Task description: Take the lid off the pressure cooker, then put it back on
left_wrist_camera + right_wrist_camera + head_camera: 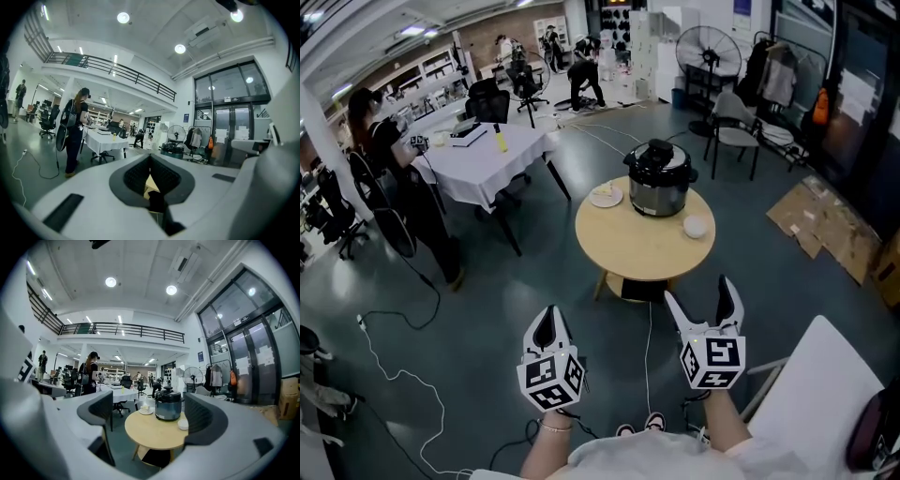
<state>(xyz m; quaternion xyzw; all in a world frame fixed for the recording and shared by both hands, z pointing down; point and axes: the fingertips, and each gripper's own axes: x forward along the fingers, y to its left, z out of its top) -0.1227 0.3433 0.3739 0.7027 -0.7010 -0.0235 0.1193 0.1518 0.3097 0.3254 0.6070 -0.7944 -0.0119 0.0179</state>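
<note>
A black and silver pressure cooker [659, 178] stands at the far side of a round wooden table [637, 248], with its black lid [659, 156] on top. Both grippers hang well short of the table, above the dark floor. My left gripper [549, 317] has its jaws together with nothing between them; in the left gripper view [151, 174] only a slit shows between the pads. My right gripper [698, 291] stands wide open and empty. The right gripper view frames the cooker [168, 405] and table [150, 432] between its pads [202, 418].
On the round table lie a small white bowl [695, 226] and a plate [606, 195]. A white-clothed table [483, 155] with a person [389, 155] beside it stands left. A fan [708, 52], chair [736, 127], cardboard [820, 220] and floor cables [394, 375] surround it.
</note>
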